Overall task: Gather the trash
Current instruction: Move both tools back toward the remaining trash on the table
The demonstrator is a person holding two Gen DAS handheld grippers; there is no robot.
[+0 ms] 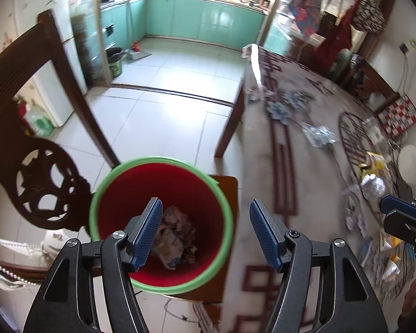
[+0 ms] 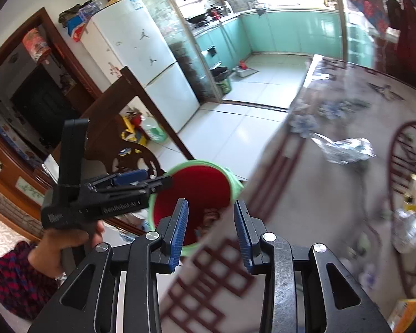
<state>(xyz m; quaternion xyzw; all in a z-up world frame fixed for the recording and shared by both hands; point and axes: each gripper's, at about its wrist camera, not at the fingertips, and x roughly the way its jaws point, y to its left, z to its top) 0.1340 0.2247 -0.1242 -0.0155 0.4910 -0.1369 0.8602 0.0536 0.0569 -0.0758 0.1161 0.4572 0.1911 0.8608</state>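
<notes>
Both grippers stand empty, jaws wide: left gripper [image 1: 206, 231] over the red bin [image 1: 161, 223], crumpled trash [image 1: 174, 242] inside. Drop looks done; next, reach right for the foil wrapper [image 2: 344, 149] on the counter [image 2: 305, 194].

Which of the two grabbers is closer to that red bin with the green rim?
Left. The left gripper hangs open right over the red bin, one finger above the trash inside. The right gripper, also open, is off to the side over the table.
</notes>
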